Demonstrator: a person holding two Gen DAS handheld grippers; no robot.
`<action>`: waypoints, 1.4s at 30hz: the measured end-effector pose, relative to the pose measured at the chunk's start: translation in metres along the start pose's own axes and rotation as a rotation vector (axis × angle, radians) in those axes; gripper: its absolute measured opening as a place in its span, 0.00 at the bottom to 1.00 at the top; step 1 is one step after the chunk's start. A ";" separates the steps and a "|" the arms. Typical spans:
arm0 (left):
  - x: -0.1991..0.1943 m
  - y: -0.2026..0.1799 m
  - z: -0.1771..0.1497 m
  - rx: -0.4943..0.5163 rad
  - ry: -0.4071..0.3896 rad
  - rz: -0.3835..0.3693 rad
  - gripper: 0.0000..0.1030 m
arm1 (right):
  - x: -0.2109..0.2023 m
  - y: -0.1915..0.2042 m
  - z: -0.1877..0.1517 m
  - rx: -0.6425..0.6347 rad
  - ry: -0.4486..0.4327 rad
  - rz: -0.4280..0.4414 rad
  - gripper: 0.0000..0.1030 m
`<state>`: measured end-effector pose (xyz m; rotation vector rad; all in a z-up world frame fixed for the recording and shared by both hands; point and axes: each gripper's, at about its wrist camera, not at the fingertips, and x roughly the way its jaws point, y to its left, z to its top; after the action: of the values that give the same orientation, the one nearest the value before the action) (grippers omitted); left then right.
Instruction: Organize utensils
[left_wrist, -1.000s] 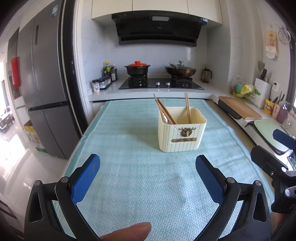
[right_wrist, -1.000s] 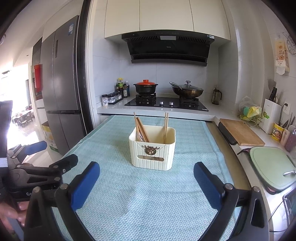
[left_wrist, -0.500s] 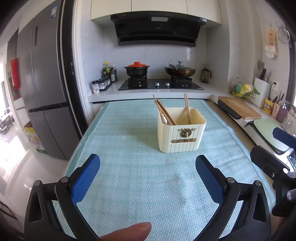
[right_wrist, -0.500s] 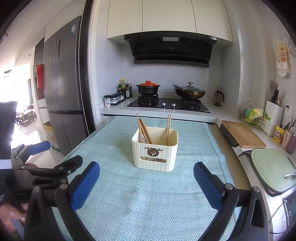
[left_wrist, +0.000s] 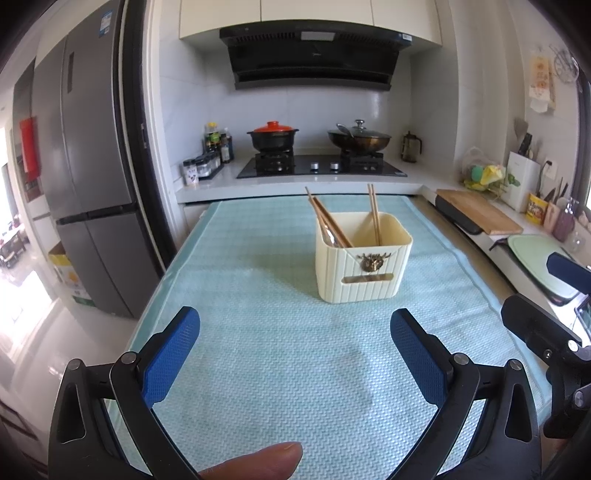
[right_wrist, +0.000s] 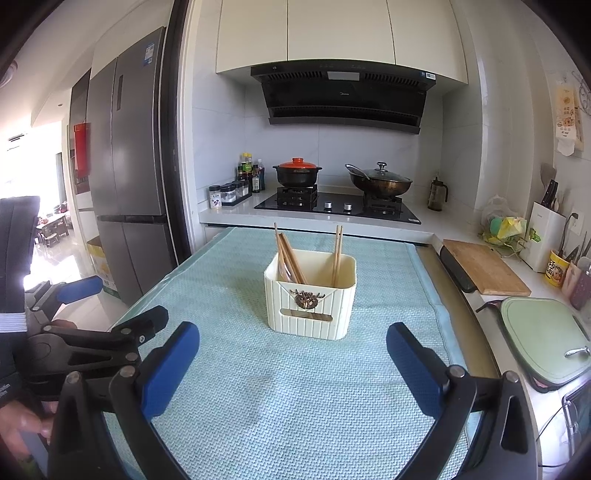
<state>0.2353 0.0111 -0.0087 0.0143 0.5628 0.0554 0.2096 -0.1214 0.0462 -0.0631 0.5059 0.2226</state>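
A cream ribbed holder (left_wrist: 364, 267) (right_wrist: 311, 301) with a brass ornament stands upright on the pale green mat (left_wrist: 280, 354) (right_wrist: 295, 387). Several wooden chopsticks (left_wrist: 328, 221) (right_wrist: 290, 254) lean at its left side, and a pair (left_wrist: 373, 212) (right_wrist: 337, 254) stands at its right. My left gripper (left_wrist: 293, 350) is open and holds nothing, well short of the holder. My right gripper (right_wrist: 291, 360) is also open and holds nothing, in front of the holder. Each gripper shows at the edge of the other's view.
A stove with a red-lidded pot (right_wrist: 297, 173) and a wok (right_wrist: 380, 181) sits behind the mat. A wooden board (right_wrist: 484, 266) and a green board (right_wrist: 543, 336) lie on the right counter. A fridge (left_wrist: 92, 177) stands left. A fingertip (left_wrist: 258, 461) shows at the bottom.
Both views have tilted and drawn back slightly, so the holder sits a little lower in each frame. Both grippers stay open; the holder and chopsticks have not moved.
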 end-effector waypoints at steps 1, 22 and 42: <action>0.000 0.000 0.000 0.000 0.000 0.001 1.00 | 0.000 0.000 0.000 0.000 0.000 0.001 1.00; -0.007 0.000 0.002 -0.004 -0.006 -0.020 1.00 | -0.004 0.002 0.001 -0.003 0.001 0.005 1.00; -0.012 -0.005 0.002 0.014 -0.018 -0.022 1.00 | -0.008 0.002 -0.002 -0.006 0.001 -0.010 1.00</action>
<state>0.2264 0.0052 -0.0006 0.0224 0.5456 0.0295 0.2016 -0.1216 0.0488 -0.0714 0.5057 0.2138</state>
